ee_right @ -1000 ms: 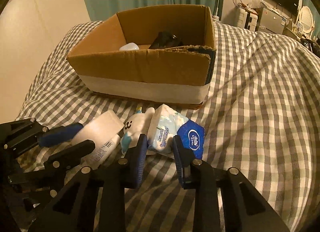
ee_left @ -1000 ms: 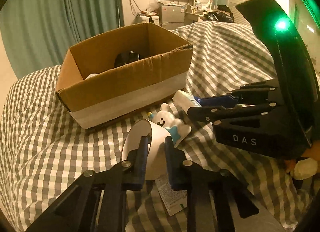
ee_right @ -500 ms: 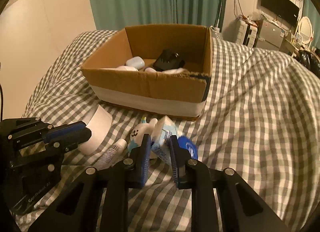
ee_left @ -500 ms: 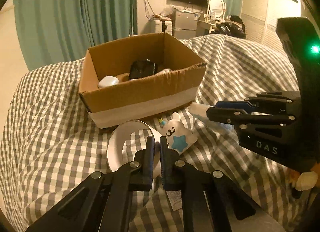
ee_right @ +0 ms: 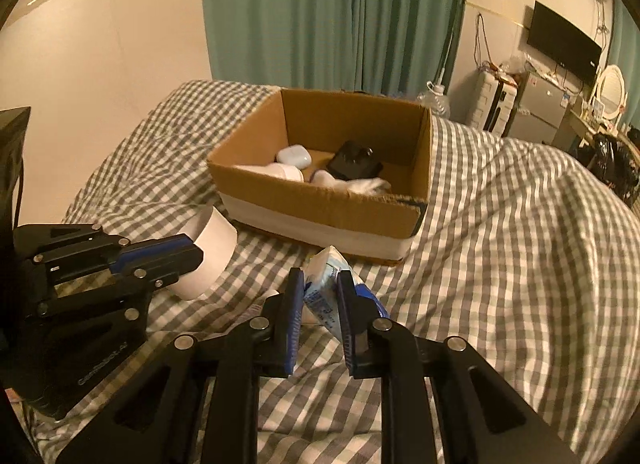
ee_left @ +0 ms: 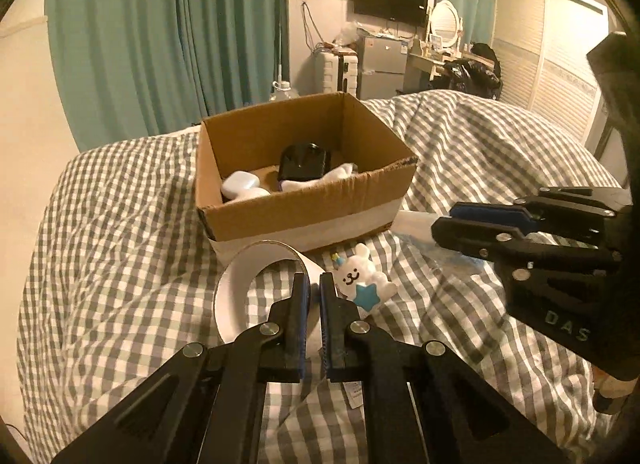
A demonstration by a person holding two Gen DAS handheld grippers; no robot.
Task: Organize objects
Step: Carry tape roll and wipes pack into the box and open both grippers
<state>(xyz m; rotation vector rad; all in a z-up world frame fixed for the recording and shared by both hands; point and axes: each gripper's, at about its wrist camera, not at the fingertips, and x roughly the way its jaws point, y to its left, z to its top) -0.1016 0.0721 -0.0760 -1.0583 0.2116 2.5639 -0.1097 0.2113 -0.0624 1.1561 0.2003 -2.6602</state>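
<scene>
My left gripper (ee_left: 314, 284) is shut on the wall of a white paper cup (ee_left: 248, 284) and holds it above the bed; the cup also shows in the right wrist view (ee_right: 208, 256). My right gripper (ee_right: 320, 284) is shut on a white and blue tissue pack (ee_right: 326, 284), lifted off the bed; the gripper shows in the left wrist view (ee_left: 444, 220). An open cardboard box (ee_left: 304, 204) sits just beyond both, holding a white earbud case (ee_left: 240, 184), a black object (ee_left: 302, 162) and white items. A white bunny toy with a blue star (ee_left: 360, 278) lies on the bed.
A grey and white checked blanket (ee_right: 520, 264) covers the bed. Green curtains (ee_left: 160, 44) and a wall are behind the box. A paper label (ee_left: 354, 396) lies under my left gripper. Furniture and a TV stand far at the right.
Both grippers closed on their objects and rose: the left lifted the paper cup, the right lifted the tissue pack. The box interior now shows from higher up.
</scene>
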